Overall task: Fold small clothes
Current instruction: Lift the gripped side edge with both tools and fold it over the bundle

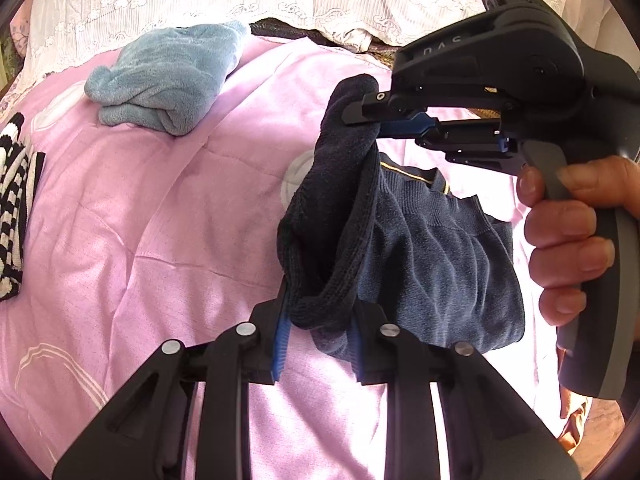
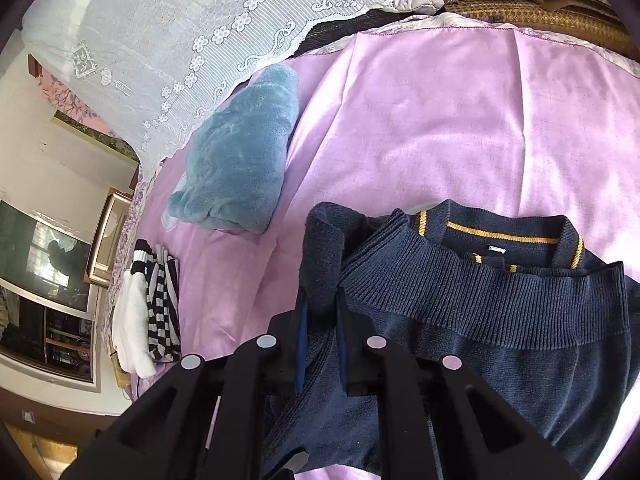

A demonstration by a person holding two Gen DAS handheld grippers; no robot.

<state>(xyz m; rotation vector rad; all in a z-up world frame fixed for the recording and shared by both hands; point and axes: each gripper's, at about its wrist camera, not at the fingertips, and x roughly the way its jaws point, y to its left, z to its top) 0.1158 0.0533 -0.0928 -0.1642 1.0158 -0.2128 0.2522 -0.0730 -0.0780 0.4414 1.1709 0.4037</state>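
A navy knit sweater (image 1: 432, 256) with a yellow-striped collar (image 2: 500, 236) lies partly folded on the pink bed cover (image 1: 160, 220). My left gripper (image 1: 320, 312) is shut on a bunched edge of the sweater. My right gripper (image 1: 356, 114) shows in the left wrist view, shut on the same strip of knit higher up, lifting it above the bed. In the right wrist view my right gripper (image 2: 322, 300) pinches a ribbed part of the sweater (image 2: 460, 308), which fills the lower right.
A folded teal fleece garment (image 1: 168, 80) lies at the far side of the bed, also in the right wrist view (image 2: 244, 160). A black-and-white striped garment (image 2: 158, 308) lies at the left edge. White lace cloth (image 2: 160, 40) hangs behind.
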